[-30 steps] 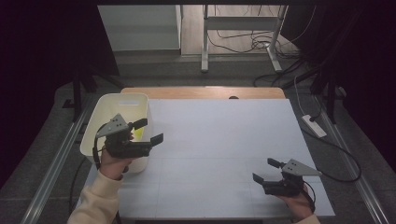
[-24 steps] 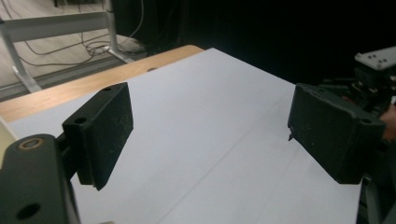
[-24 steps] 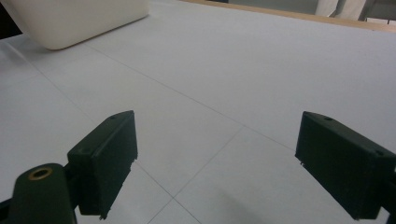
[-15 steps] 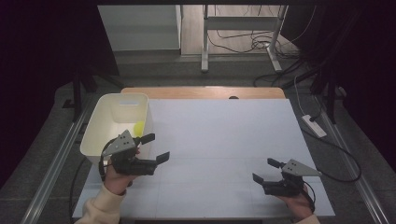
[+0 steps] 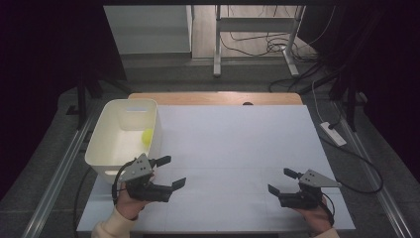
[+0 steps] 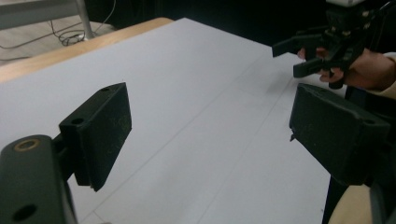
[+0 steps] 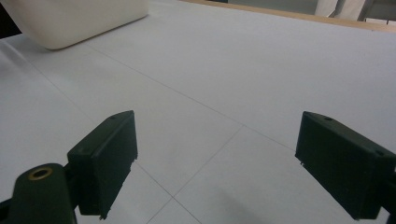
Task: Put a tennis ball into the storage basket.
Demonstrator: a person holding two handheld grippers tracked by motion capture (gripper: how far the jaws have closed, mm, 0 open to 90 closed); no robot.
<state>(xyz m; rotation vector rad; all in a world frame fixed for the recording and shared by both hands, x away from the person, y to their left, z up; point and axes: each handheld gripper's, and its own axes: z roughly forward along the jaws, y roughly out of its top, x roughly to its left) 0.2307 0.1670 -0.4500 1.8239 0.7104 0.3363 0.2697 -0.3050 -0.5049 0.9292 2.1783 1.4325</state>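
High view: left claw (image 5: 170, 171) spread wide, empty, just in front of white bin (image 5: 111, 134); yellow ball (image 5: 147, 135) inside, partly hidden by bin wall. Right claw (image 5: 282, 181) likewise apart, well off across white table (image 5: 237, 139).

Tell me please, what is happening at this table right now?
A person holds a two-jaw gripper in each hand above a white table. The left gripper is near a white bin at the table's left edge; a small yellow-green ball lies inside the bin. The right gripper is at the near right. Both have their jaws open and hold nothing.
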